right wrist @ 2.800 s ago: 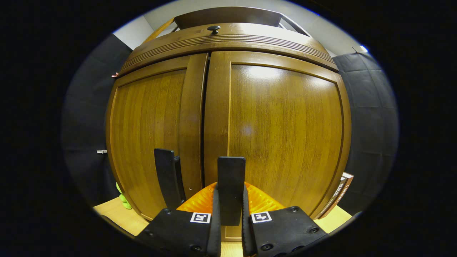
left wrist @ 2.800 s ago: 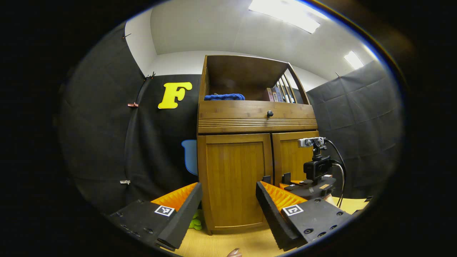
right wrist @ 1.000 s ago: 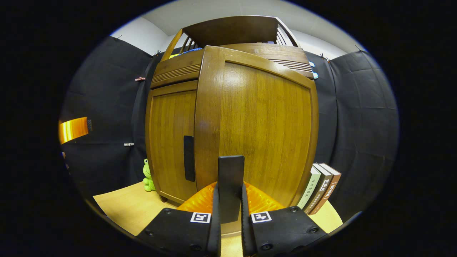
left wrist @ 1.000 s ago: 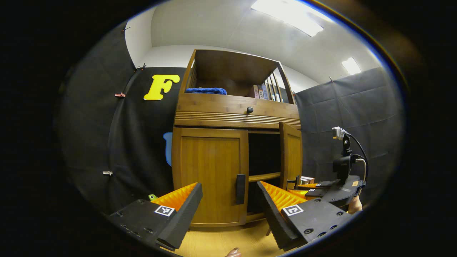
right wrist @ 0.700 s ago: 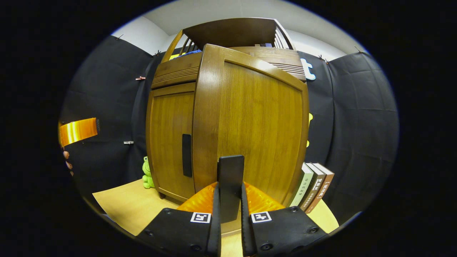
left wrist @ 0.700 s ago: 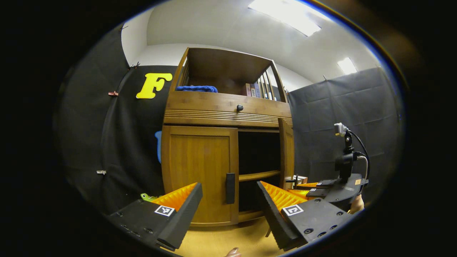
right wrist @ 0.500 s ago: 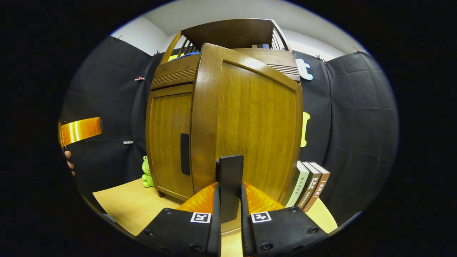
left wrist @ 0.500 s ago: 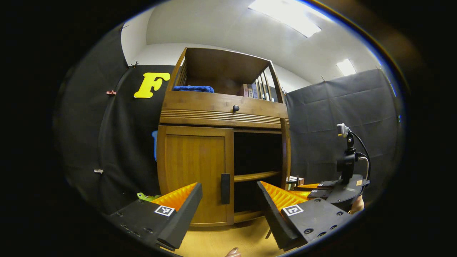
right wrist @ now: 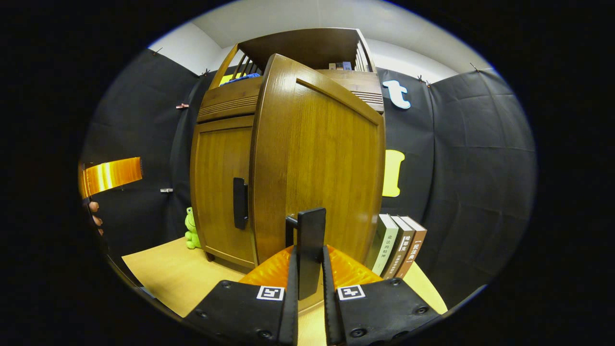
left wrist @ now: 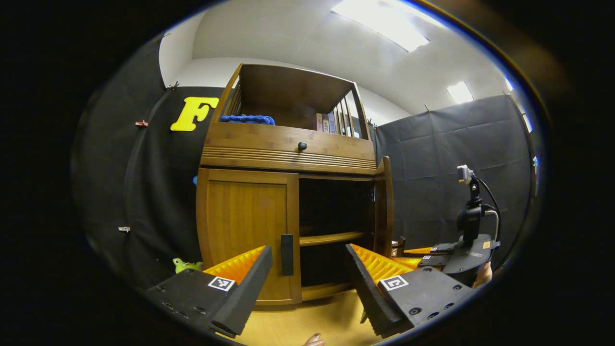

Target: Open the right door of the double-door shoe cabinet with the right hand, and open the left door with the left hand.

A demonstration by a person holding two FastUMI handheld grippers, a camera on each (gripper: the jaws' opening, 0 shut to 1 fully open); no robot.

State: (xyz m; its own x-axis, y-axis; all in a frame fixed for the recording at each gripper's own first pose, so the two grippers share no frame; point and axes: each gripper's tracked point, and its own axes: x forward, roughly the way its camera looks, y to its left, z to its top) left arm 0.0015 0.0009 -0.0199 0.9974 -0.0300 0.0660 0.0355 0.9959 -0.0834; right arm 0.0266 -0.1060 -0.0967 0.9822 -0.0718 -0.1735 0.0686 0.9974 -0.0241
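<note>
The wooden shoe cabinet [left wrist: 288, 149] stands on the table. Its left door [left wrist: 245, 226] is closed, and the door's black handle [left wrist: 287, 248] is just beyond the tips of my left gripper [left wrist: 307, 257], which is open and holds nothing. The right door [right wrist: 317, 163] is swung wide open, edge-on in the left gripper view [left wrist: 383, 206], baring a dark inside with a shelf [left wrist: 331, 238]. My right gripper [right wrist: 307, 269] is shut on that door's black handle [right wrist: 311, 233]. The left door's handle [right wrist: 239, 203] is to its left.
Three books [right wrist: 401, 245] stand on the table right of the cabinet, behind the open door. A green frog toy [right wrist: 191, 228] sits at the cabinet's left foot. Above the doors is a drawer with a knob [left wrist: 301, 145], and a blue cloth [left wrist: 247, 119] lies on the top shelf.
The right door has swung from closed to wide open, with my right gripper shut on its handle throughout. My left gripper stayed open and the left door's handle has come nearer its fingertips.
</note>
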